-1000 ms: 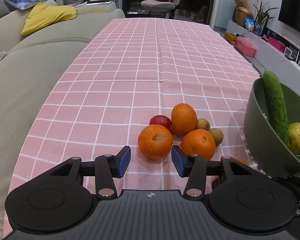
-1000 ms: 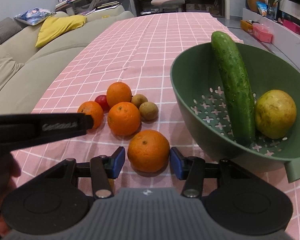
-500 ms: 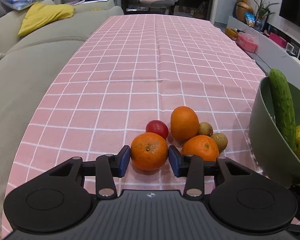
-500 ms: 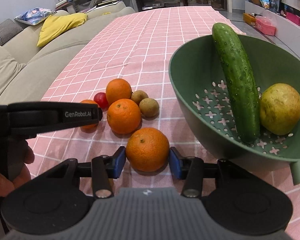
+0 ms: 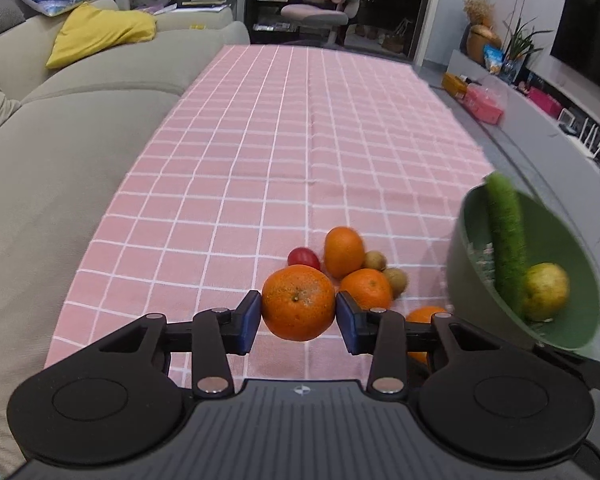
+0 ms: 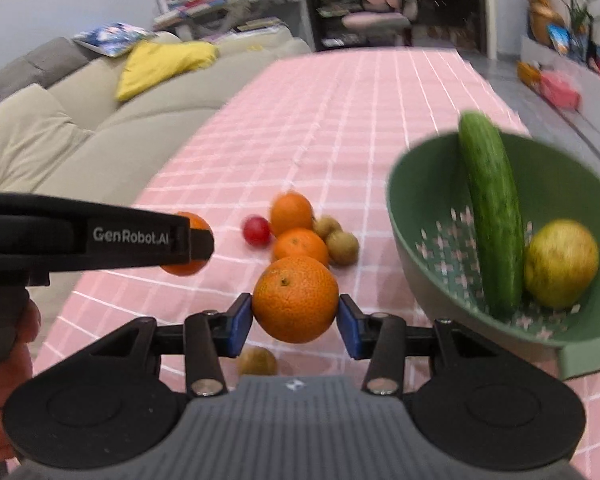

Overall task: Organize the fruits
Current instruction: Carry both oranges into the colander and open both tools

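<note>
My left gripper [image 5: 298, 320] is shut on an orange [image 5: 298, 302] and holds it above the pink checked cloth. My right gripper [image 6: 295, 316] is shut on another orange [image 6: 295, 299], also lifted. Behind on the cloth lie two more oranges [image 5: 343, 251] [image 5: 366, 289], a red tomato [image 5: 303, 258] and two kiwis [image 5: 396, 282]. The green colander bowl [image 6: 420, 248] at the right holds a cucumber [image 6: 492, 216] and a yellow-green fruit [image 6: 560, 264]. The left gripper shows side-on in the right wrist view [image 6: 196, 240]. A kiwi [image 6: 257, 361] lies under my right gripper.
A beige sofa [image 5: 60, 160] with a yellow cushion [image 5: 100, 32] runs along the table's left edge. The pink cloth [image 5: 300, 140] stretches far back. A low cabinet with boxes [image 5: 484, 100] stands off the right side.
Both grippers closed on their oranges and lifted them off the cloth. The views rose and pulled back, and a kiwi came into view under the right gripper.
</note>
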### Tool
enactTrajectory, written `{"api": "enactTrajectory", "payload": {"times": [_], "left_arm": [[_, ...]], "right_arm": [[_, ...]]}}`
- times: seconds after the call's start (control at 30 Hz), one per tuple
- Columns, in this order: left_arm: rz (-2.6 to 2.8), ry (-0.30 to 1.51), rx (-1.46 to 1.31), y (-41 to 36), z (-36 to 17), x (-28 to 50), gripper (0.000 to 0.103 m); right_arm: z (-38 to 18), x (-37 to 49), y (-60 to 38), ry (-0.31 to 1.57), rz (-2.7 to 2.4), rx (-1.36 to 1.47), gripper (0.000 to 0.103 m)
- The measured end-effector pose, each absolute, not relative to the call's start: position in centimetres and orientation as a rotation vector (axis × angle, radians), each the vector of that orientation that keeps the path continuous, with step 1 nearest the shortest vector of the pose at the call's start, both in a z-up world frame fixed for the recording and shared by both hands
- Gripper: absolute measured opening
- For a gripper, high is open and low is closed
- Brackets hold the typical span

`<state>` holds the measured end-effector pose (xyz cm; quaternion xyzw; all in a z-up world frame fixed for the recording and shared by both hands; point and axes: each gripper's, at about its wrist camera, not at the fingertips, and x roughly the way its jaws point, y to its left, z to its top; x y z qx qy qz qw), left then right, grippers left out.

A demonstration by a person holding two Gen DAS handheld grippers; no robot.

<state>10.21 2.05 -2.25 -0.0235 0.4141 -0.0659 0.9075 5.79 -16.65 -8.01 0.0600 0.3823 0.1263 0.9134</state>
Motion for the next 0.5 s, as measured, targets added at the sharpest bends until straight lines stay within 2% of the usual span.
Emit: {"api": "enactTrajectory", "payload": {"times": [0.3, 0.5], "left_arm": [[-0.253, 0.799, -0.134, 0.2, 3.0, 9.0, 0.046], [-0.386, 0.813, -0.193, -2.6, 3.8, 9.5, 0.046]], "right_arm": [[-3.0, 3.5, -19.7, 0.681, 0.312, 0.040, 0.043], [-1.1, 3.0, -23.7, 0.659, 0.265, -0.033, 0.043]]}}
